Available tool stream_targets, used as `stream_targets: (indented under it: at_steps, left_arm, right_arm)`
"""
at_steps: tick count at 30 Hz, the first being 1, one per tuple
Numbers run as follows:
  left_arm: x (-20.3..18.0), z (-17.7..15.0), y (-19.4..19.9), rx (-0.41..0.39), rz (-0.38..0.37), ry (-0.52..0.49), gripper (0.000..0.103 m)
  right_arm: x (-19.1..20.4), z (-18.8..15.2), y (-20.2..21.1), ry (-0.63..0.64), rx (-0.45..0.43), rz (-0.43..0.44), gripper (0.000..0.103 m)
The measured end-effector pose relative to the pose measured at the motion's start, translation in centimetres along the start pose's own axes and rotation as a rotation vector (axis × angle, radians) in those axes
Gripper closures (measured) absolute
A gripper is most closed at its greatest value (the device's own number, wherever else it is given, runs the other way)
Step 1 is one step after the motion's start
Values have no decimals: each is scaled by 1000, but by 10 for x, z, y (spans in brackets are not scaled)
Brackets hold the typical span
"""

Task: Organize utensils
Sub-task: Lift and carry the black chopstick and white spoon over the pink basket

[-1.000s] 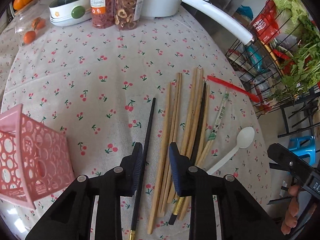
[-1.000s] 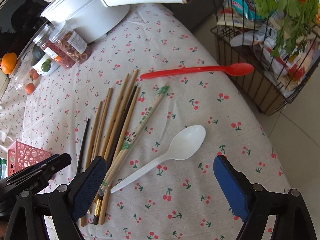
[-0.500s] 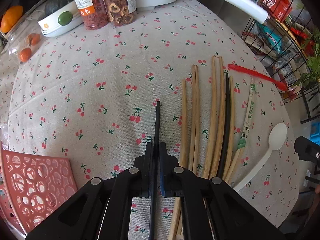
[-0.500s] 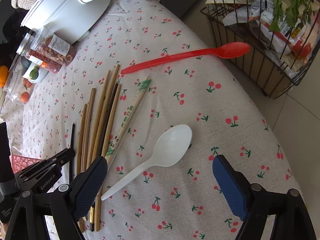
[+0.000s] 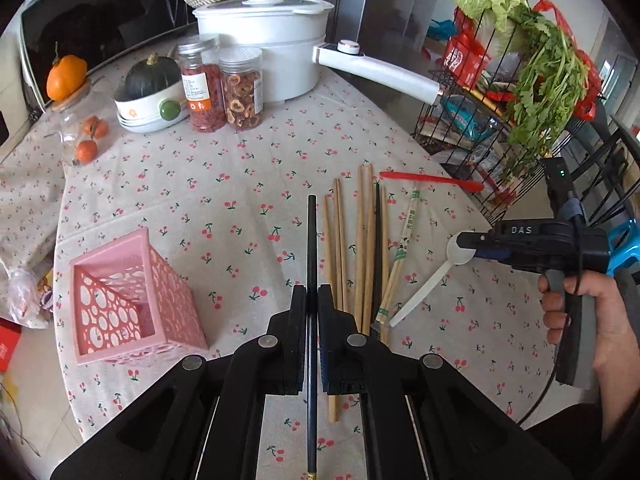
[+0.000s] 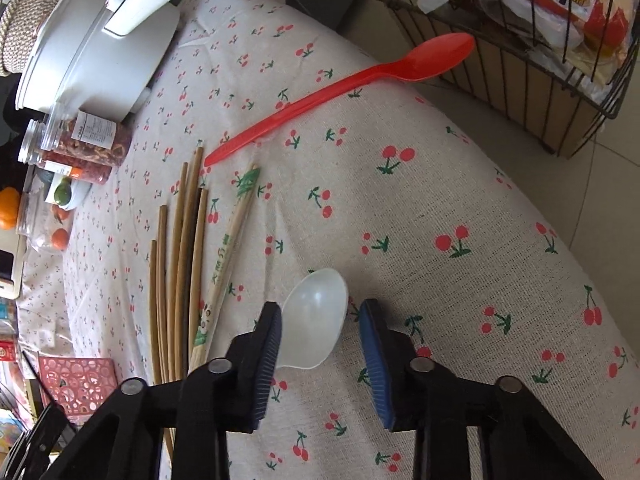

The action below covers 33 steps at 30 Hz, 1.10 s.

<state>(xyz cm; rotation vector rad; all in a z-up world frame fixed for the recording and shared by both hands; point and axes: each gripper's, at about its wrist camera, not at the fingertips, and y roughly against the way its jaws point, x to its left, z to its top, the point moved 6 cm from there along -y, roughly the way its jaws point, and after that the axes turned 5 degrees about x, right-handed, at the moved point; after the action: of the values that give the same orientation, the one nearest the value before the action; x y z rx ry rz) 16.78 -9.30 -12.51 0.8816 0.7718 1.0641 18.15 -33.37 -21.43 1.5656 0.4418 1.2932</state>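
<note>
Left wrist view: round table under a cherry-print cloth, dropping off at the near and right rim. Back of the table is crowded: white electric pot with its long handle sticking out right, two jars in front of it, a bowl with a dark squash, oranges on the far left. Wire rack with greens stands just off the right edge. Bare cloth in the middle, between the jars and the utensils. Left gripper is clamped tight on a black chopstick, which runs straight forward between the pads, raised off the cloth as far as I can tell. Pink basket lies tipped on its side, near-left, mouth toward the camera. Wooden chopsticks lie in a loose bundle just right of the gripper, then a printed pair, then the white spoon; red spoon farther back by the rim. Right wrist view: right gripper is partly open, pads straddling the bowl of the white spoon; the left pad looks to touch it, the right pad is clear of it. Red spoon lies diagonally ahead, bowl at the table edge next to the rack. Tiled floor shows beyond the rim on the right. Open cloth right of the spoon; bundle close on the left.
</note>
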Motion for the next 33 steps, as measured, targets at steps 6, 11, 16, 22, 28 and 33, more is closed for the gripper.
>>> stream_targets:
  at_steps: [6, 11, 16, 22, 28, 33]
  left_arm:
    - [18, -17, 38, -107, -33, 56, 98]
    - [35, -21, 71, -192, -78, 113, 98]
    - [49, -22, 111, -287, -109, 145, 98]
    - [66, -14, 175, -449, -136, 175, 98]
    - [89, -6, 233, -640, -40, 208, 98]
    - [112, 0, 233, -669, 46, 247, 98]
  right_arm:
    - [-5, 0, -1, 16, -26, -30, 98]
    - [4, -7, 10, 41, -52, -57, 99]
    - [33, -18, 38, 103, -128, -66, 99]
    - [99, -40, 88, 283, -291, -30, 99]
    - [169, -65, 126, 457, -449, 16, 99]
    - [216, -78, 135, 521, -547, 63, 99]
